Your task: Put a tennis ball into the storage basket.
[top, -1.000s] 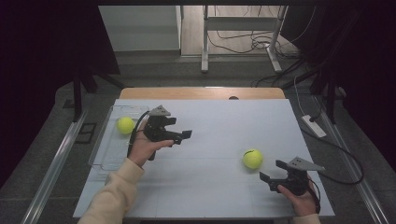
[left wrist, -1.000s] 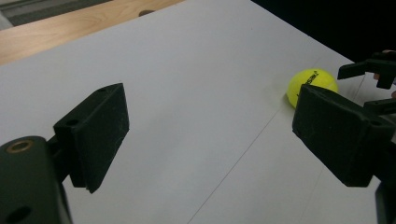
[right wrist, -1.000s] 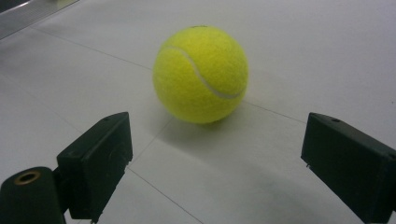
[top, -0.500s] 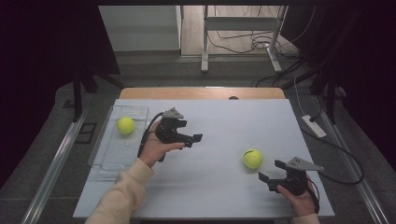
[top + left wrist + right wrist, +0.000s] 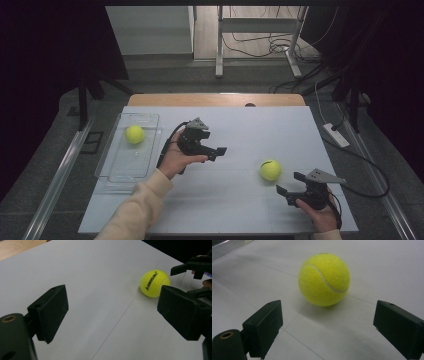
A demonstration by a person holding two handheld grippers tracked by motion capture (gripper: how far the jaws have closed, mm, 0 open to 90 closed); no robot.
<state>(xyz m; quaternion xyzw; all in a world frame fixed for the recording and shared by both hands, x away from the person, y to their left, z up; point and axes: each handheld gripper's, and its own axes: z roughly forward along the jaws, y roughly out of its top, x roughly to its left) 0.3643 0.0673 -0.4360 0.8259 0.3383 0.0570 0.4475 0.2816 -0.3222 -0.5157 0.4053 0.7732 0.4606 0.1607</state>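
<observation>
My left gripper had empty jaws wide apart – the ball sat on the table at its four o'clock. Right gripper gaped too. I judged slow, centred closing best.

The high view looks forward and down over the whole table from afar. Each gripper view sits low and close, facing along its jaws across the tabletop. All three share one ball.
</observation>
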